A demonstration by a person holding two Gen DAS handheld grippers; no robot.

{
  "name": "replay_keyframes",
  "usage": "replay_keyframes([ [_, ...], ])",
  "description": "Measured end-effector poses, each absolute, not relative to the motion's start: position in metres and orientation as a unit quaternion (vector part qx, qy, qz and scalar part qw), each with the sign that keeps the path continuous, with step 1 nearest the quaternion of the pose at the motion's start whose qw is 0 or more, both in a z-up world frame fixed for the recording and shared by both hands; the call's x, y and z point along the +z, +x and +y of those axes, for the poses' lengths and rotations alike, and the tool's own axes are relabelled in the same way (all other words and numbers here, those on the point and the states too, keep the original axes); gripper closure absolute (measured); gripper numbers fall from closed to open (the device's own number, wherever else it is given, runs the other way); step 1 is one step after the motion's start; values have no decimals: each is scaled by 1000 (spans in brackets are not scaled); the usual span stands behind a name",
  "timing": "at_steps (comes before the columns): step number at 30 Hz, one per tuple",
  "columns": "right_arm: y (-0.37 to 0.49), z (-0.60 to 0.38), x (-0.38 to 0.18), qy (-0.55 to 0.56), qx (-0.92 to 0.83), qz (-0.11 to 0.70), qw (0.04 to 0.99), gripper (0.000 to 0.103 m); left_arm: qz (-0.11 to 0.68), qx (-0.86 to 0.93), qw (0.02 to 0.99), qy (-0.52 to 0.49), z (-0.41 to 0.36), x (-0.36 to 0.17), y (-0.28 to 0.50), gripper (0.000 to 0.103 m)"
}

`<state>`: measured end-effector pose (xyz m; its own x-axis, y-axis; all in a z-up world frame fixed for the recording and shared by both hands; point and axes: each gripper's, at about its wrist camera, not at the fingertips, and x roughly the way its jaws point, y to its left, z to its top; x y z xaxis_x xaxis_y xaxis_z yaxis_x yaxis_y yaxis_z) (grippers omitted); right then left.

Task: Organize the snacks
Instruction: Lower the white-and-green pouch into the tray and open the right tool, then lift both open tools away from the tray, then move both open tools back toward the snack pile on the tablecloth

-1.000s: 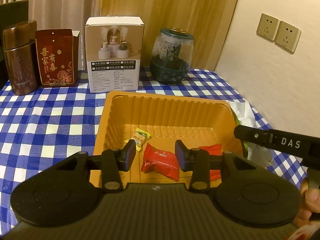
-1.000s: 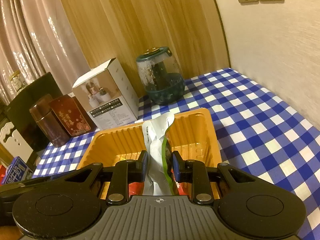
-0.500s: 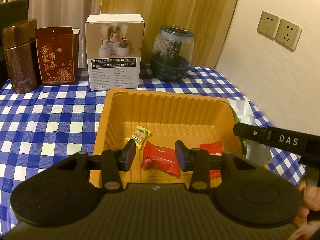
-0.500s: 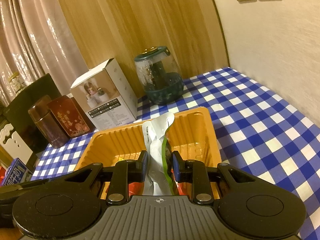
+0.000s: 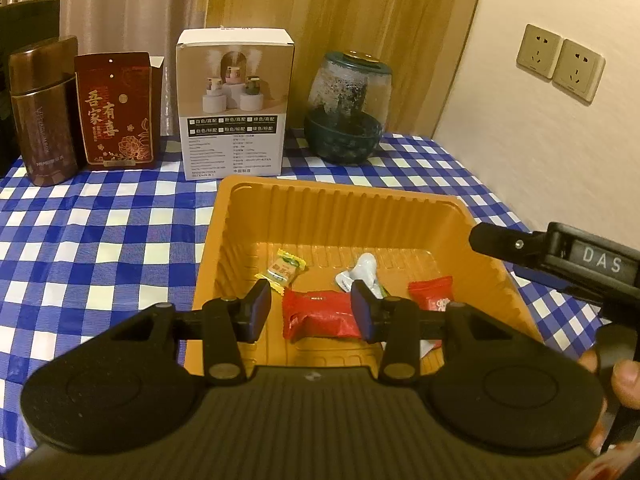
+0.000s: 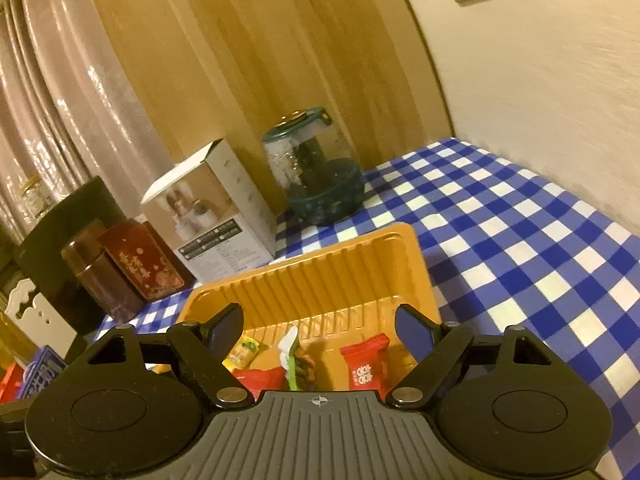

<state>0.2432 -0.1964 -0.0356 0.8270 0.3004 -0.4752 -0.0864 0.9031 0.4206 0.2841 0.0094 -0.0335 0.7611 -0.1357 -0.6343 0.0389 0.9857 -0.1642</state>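
The right gripper (image 6: 318, 326) is hovering with jaws wide apart above the orange tray (image 6: 320, 280), holding nothing. The white-and-green snack packet (image 5: 362, 276) is lying inside the tray, at one o'clock from the big red packet (image 5: 320, 314). The left gripper (image 5: 311, 310) is hanging empty, jaws spread.

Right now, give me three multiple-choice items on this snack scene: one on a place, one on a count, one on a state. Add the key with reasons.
1. Where does the white and green packet lie?
A. in the orange tray
B. on the checked cloth
C. on the white box

2. How many red packets lie in the tray?
A. one
B. two
C. four

3. How do the jaws of the right gripper stand?
A. shut on a packet
B. wide open, holding nothing
C. shut on the tray rim

Key: 1 A, it rests on the tray floor among the sweets. 2 B, a large red packet and a small red packet. 3 B, a wide gap shows between the blue pads.
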Motion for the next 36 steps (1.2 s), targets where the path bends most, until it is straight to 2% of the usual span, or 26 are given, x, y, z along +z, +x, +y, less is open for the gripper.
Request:
replay_keyframes([
  [20, 218, -205, -24, 175, 91, 264, 944, 20, 331, -47, 940, -66, 7, -23, 265, 60],
  [26, 199, -211, -20, 151, 83, 257, 951, 20, 326, -51, 942, -57, 6, -18, 245, 53],
  [33, 166, -218, -19, 141, 82, 267, 950, 20, 330, -51, 942, -47, 8, -19, 214, 37],
  [36, 152, -221, -20, 138, 77, 274, 949, 20, 340, -49, 938, -43, 9, -24, 201, 33],
])
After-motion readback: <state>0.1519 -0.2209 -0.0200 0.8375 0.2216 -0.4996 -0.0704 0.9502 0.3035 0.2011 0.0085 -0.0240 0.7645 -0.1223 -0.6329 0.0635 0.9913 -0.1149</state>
